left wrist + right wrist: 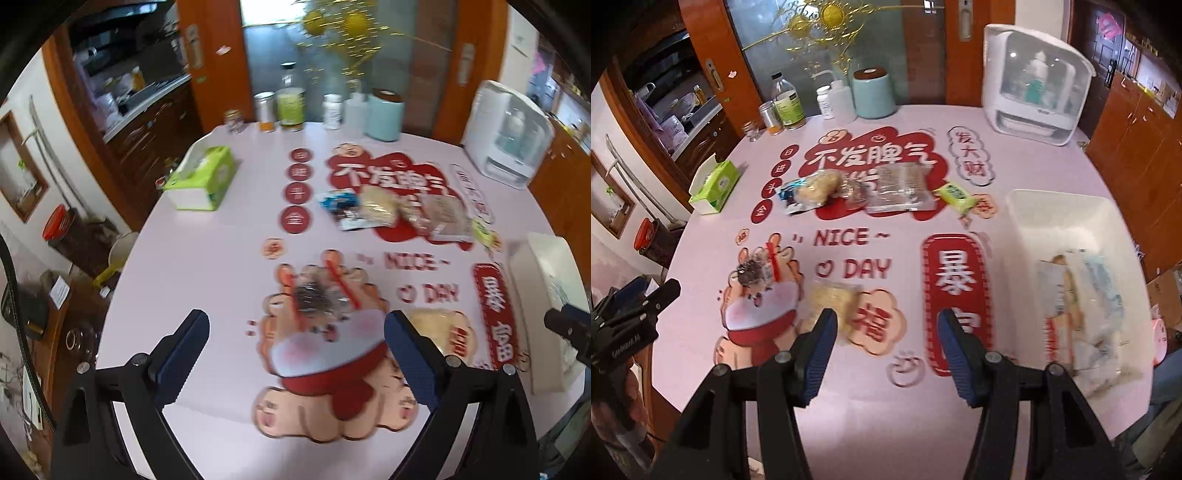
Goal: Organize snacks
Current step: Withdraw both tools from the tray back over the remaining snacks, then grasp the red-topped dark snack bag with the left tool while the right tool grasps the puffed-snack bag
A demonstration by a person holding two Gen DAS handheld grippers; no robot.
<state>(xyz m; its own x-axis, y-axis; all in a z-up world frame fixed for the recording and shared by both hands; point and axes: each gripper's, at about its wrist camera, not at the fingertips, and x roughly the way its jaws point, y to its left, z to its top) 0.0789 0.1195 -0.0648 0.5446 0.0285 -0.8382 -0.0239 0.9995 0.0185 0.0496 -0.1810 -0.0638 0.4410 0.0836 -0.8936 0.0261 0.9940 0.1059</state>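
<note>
A dark snack packet with a red strip [317, 295] [757, 273] lies on the pink table just ahead of my left gripper [297, 325], which is open and holds nothing. A pale yellow snack packet [831, 299] [436, 325] lies by the left finger of my right gripper [886, 321], also open with nothing between its fingers. A pile of snack packets [857, 188] [388, 210] sits mid-table, with a green packet [955, 195] to its right. The white bin [1027, 206] [546, 266] on the right holds several packets [1082, 314].
A green tissue box [203, 177] [716, 184] stands at the left. Bottles, jars and a pale blue canister [873, 92] line the far edge. A white appliance [1034, 81] is at the back right. The left gripper [646, 299] shows at the table's left edge.
</note>
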